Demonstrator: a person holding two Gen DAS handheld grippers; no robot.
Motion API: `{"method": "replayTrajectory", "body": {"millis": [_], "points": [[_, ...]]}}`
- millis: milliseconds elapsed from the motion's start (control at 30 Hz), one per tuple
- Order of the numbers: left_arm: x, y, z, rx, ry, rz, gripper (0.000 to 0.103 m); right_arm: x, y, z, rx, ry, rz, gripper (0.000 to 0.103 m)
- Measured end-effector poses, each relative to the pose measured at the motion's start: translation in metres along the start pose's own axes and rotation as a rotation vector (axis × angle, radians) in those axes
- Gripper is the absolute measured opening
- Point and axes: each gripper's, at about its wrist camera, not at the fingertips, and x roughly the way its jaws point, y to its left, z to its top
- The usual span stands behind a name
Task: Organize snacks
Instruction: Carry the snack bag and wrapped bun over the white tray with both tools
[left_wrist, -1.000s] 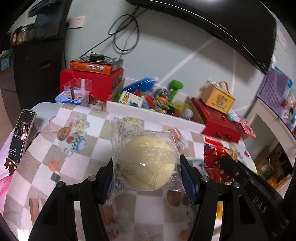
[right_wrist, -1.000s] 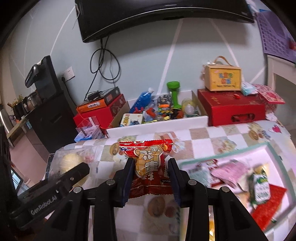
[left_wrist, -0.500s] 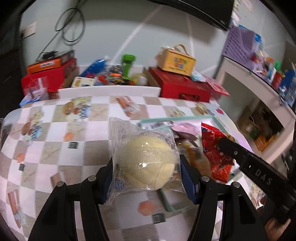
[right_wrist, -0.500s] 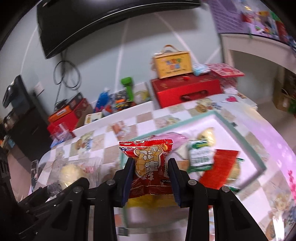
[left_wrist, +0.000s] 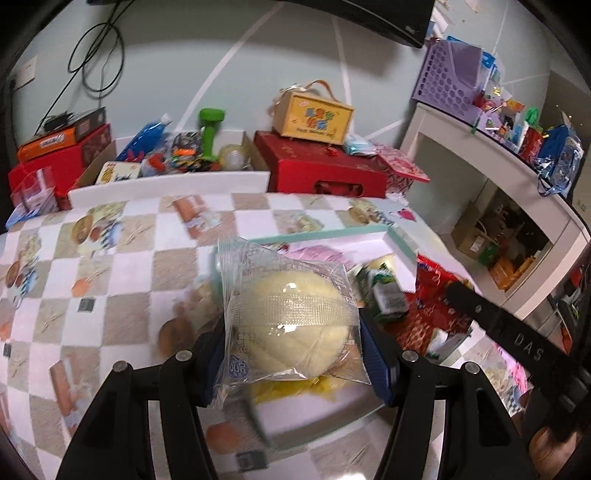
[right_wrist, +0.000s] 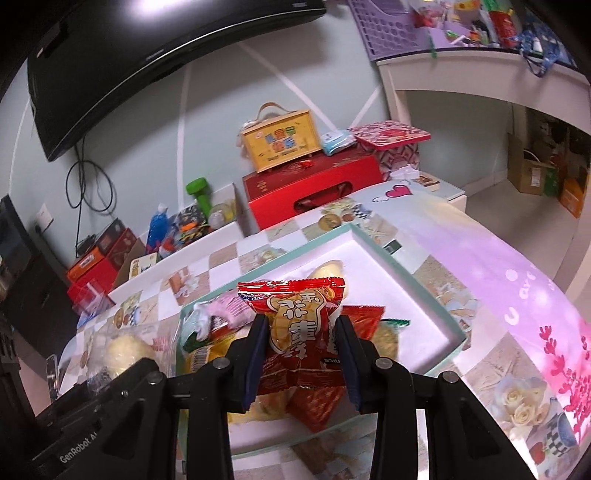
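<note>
My left gripper is shut on a round yellow bun in a clear wrapper and holds it above the near-left part of a shallow teal-rimmed box. My right gripper is shut on a red snack packet with yellow print and holds it over the same box. Several snack packets lie inside the box, among them a green one and a red one. The bun also shows at the left of the right wrist view.
The box sits on a checkered tablecloth. Behind it stand a white bin of toys, a red case with a yellow box on top, and red boxes at the left. A white shelf is at the right.
Both grippers have swung right and forward from the open tablecloth to above the teal-rimmed box, each still holding its snack. The box now lies directly under them.
</note>
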Motion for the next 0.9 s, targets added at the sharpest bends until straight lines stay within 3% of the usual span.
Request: {"method": "replayTrajectory", "body": {"millis": [367, 900], "points": [[0.028, -0.022, 0.016, 0.027, -0.013, -0.010, 0.065, 0.010, -0.023, 0.014, 0.028, -0.036, 0.010, 0.040], [0.067, -0.025, 0.014, 0.053, 0.037, 0.029, 0.065, 0.047, -0.024, 0.004, 0.028, 0.032, 0.036, 0.040]]}}
